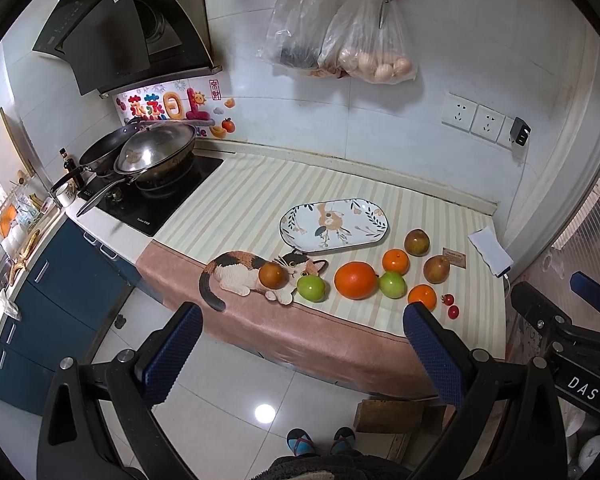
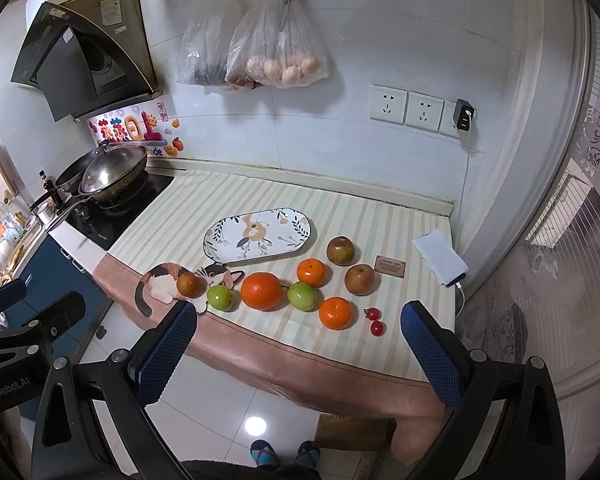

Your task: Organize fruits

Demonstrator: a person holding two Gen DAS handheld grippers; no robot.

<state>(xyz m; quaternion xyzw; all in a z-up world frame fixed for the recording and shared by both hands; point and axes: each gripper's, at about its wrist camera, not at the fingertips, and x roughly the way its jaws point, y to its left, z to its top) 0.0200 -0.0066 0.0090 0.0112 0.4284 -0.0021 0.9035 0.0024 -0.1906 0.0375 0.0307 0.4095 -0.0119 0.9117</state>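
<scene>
Both grippers, left gripper (image 1: 302, 354) and right gripper (image 2: 298, 354), hang wide apart before the counter, holding nothing. Fruits lie near the cloth's edge: big orange (image 2: 261, 291) between two green apples (image 2: 220, 297) (image 2: 302, 296), tiny tomatoes (image 2: 374, 321) on the right. Beyond, the oval plate (image 2: 220, 246) lies bare, long axis left-right. Bags on the far wall are hard to read.

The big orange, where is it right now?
The big orange sits near the front of the striped mat, between two green apples, just in front of the oval plate.
</scene>
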